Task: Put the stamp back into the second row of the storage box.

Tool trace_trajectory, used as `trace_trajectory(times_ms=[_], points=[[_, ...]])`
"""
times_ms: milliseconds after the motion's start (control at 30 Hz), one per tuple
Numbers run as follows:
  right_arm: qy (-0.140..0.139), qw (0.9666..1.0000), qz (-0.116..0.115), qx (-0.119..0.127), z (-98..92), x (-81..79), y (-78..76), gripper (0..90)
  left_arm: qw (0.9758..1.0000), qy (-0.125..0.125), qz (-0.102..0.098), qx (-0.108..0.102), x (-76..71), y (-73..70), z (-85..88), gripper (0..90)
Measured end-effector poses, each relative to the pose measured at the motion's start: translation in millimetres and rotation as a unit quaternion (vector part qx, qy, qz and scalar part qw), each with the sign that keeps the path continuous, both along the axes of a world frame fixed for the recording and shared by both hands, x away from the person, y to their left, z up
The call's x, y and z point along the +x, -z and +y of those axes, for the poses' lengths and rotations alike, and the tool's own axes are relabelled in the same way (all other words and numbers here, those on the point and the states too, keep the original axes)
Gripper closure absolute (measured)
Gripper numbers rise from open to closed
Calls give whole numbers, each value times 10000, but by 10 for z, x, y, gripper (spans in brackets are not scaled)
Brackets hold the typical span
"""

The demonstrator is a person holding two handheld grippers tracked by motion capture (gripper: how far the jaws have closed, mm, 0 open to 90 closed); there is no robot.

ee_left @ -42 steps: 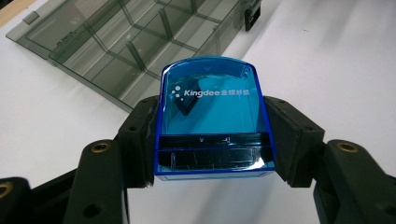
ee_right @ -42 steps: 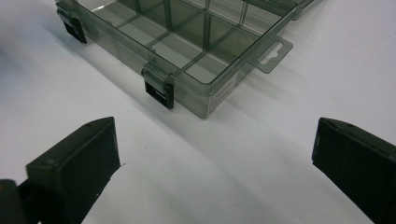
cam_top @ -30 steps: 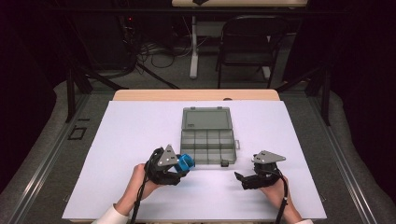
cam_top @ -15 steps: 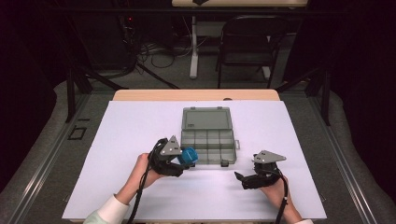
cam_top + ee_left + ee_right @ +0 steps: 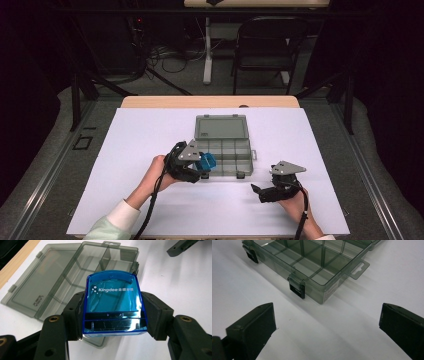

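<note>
The left tool [image 5: 200,167] grips a blue see-through stamp [image 5: 113,303] — its two black pads press flat against the stamp's left and right sides, as the left gripper view shows plainly. White lettering runs across the top of the stamp's blue shell, and a darker band crosses its lower part. In the high view the stamp [image 5: 206,161] hangs at the near left corner of the storage box [image 5: 227,157], just above or at its edge; whether it touches the box I cannot tell.

The box is grey, smoky plastic, open, with its lid [image 5: 221,127] laid flat on the far side and its tray split by dividers into compartments. In the left gripper view the lid [image 5: 47,282] lies to the left and the tray behind the stamp. The compartments seen in the right gripper view hold nothing. Two dark latches [image 5: 297,288] sit on the near wall of the box [image 5: 317,267], and a hang tab sticks out from its right end.

The right tool [image 5: 261,191] rests low over the white tabletop [image 5: 150,130], near the right front corner of the box but apart from it — its jaws stand wide with only bare tabletop between them. A hand [image 5: 295,202] holds it from behind, a cable trailing toward the near edge.
</note>
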State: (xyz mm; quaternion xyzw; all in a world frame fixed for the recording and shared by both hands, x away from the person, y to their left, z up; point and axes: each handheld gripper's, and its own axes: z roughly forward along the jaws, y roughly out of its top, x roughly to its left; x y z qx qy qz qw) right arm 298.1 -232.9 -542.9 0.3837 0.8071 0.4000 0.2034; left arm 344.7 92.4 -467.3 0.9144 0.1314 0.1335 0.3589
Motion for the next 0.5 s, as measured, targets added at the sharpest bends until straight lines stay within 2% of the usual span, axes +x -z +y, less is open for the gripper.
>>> trace_trajectory(times_ms=[267, 333, 500], points=[[16, 10000, -2, 8, -8, -2, 0, 1, 9998, 212, -30, 36, 89, -46, -65, 413], [14, 10000, 3, 2, -9, -6, -1, 2, 9997, 212, -84, 102, 109, -50, -87, 413], [-5, 10000, 2, 55, -7, -6, -2, 1, 9996, 271, -82, 95, 152, -68, -130, 413]])
